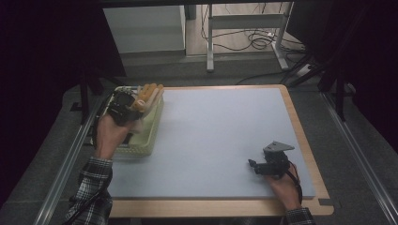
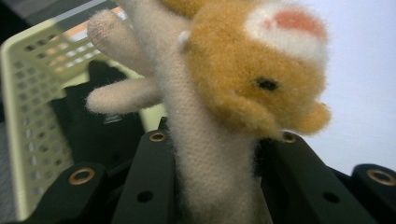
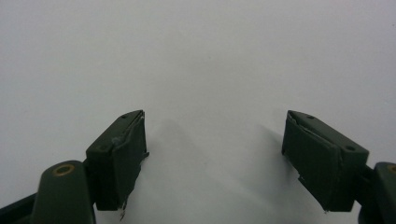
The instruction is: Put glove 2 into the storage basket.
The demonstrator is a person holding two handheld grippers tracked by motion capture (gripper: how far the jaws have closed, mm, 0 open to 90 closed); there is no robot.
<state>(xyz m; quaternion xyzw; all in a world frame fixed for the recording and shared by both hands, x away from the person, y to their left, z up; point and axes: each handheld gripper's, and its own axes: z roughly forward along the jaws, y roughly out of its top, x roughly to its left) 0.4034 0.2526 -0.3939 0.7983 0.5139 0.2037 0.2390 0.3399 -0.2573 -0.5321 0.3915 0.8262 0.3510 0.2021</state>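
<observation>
My left gripper is shut on a plush toy with a cream body and an orange-brown head. Its two black jaws press on the cream body from both sides. In the high view the plush toy sticks out above the far end of a pale yellow-green basket at the table's left. Something dark lies inside the basket. My right gripper stands open near the table's front right, jaws wide apart over the bare mat with nothing between them. From above, the right gripper points left.
A light blue-grey mat covers most of the wooden table. Metal rails run along both sides. Beyond the far edge stand a desk frame and loose cables on the floor.
</observation>
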